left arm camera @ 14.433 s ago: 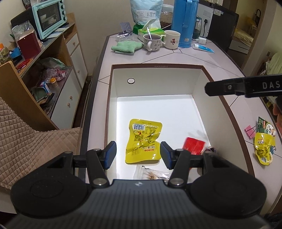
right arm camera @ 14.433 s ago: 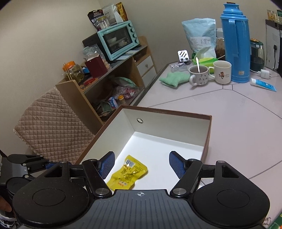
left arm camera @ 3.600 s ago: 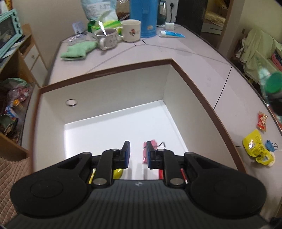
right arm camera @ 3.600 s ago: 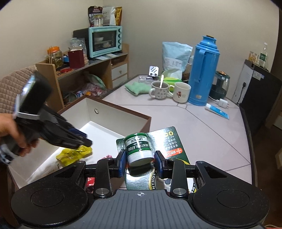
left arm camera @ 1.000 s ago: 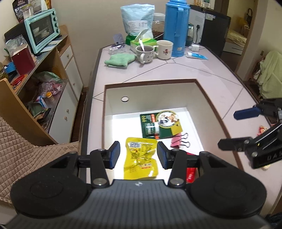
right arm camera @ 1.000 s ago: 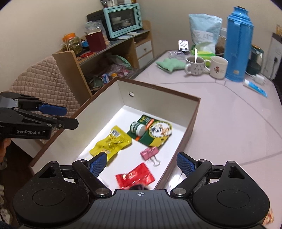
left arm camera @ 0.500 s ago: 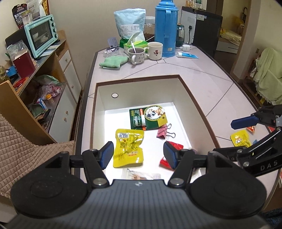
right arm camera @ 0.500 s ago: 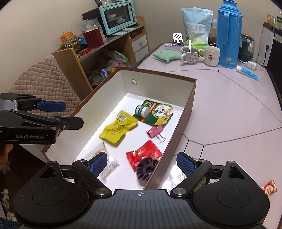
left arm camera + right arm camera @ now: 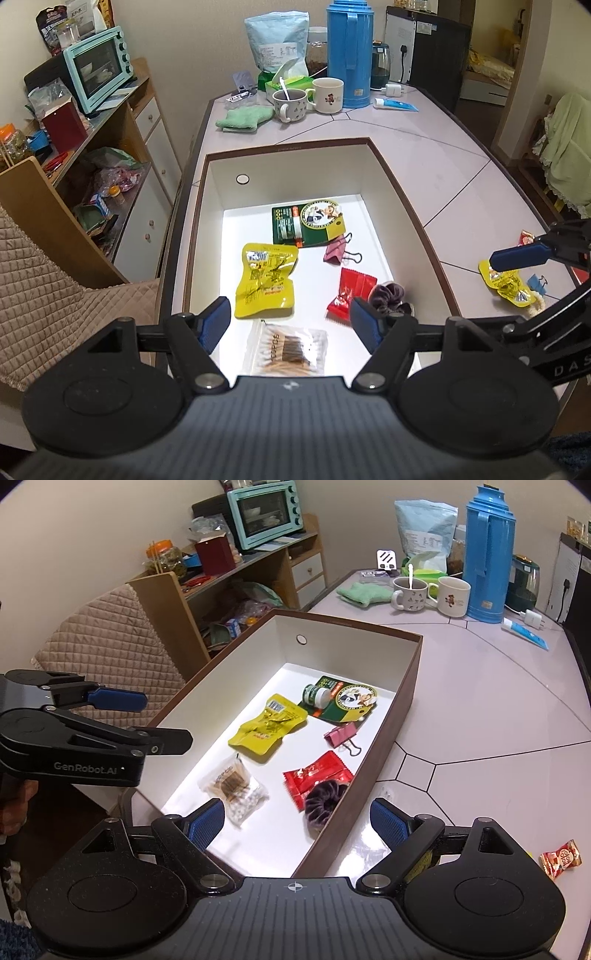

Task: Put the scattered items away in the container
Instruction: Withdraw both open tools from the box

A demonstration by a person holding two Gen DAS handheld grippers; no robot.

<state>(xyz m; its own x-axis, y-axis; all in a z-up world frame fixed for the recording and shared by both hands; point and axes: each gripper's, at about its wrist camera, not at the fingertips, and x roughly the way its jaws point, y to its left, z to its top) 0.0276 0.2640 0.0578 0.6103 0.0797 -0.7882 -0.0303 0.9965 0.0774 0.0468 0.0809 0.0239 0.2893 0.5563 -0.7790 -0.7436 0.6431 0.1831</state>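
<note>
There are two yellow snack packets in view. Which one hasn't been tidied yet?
The smaller yellow packet on the table, right of the box, beside a blue binder clip. The larger yellow packet already lies flat on the box's white floor.

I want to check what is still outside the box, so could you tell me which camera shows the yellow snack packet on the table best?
The left wrist view: the yellow snack packet lies in sight beside a blue binder clip. In the right wrist view, only a yellow sliver shows behind the right gripper.
</note>
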